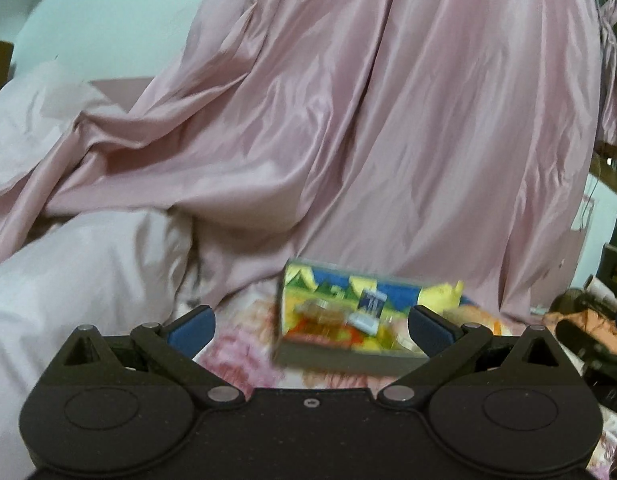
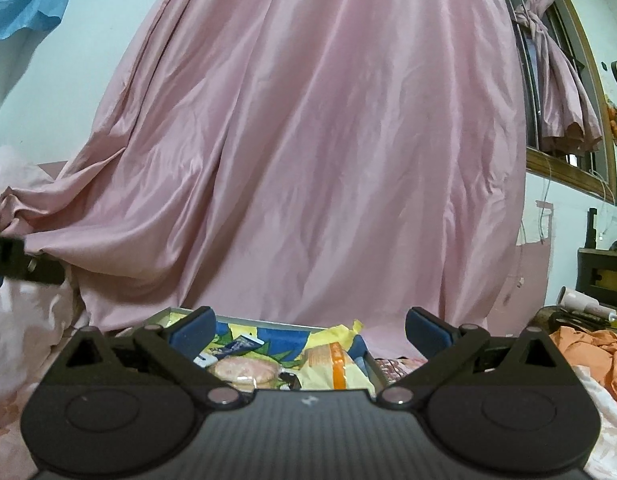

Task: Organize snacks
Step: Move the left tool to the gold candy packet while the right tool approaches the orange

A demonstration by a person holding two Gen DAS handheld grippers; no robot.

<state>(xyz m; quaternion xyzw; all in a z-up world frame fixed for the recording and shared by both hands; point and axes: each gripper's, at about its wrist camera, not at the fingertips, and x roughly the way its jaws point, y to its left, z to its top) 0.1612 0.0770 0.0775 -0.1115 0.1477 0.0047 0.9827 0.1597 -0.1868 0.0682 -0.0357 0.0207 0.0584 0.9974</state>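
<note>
On bed, ahead of pink curtain (image 2: 308, 140): snack box (image 1: 350, 354) w/ pkts already inside, prob. collection pt; your left gripper (image 1: 310, 326) & right gripper (image 2: 310, 330) both splayed wide, holding nothing, hovering near it.

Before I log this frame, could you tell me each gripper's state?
Left gripper: open, holding nothing.
Right gripper: open, holding nothing.

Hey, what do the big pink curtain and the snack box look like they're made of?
The pink curtain looks like satin or a similar glossy woven fabric: soft folds with shiny highlights. The snack box seems to be cardboard, judging by its flat grey-brown wall and printed colourful lining, though blur leaves that uncertain.
</note>
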